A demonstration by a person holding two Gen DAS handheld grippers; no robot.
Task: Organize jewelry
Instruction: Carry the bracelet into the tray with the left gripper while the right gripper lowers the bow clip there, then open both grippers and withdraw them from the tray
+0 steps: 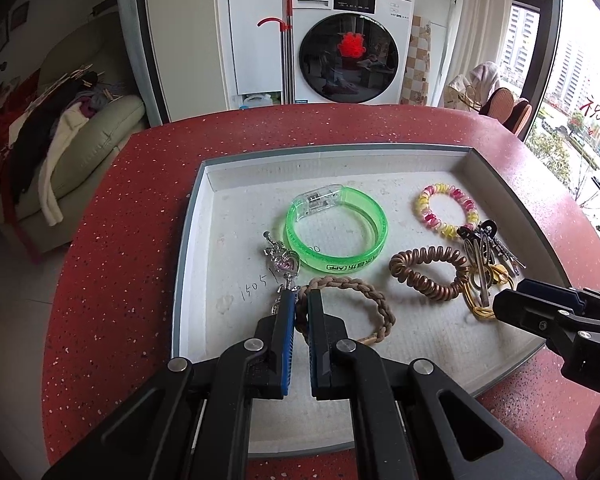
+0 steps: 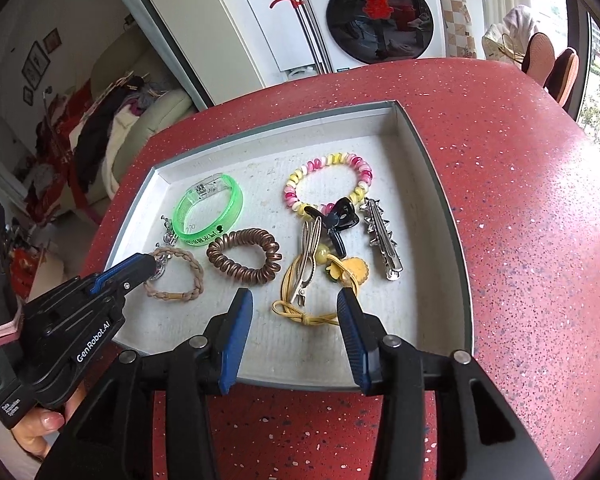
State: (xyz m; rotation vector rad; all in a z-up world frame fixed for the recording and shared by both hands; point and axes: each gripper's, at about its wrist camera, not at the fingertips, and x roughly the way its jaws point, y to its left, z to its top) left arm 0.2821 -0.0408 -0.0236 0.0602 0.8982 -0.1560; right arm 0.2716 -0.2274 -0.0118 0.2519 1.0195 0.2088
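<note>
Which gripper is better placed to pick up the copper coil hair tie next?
Right. The right gripper is open and empty just beside the copper coil tie, while the left gripper is shut on the braided tie further left in the tray.

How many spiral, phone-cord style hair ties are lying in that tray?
2. The brown coil tie lies mid-tray, beside the braided band. The pink-and-yellow coil tie sits toward the far side, touching the black bow clip. None seems hidden.
</note>
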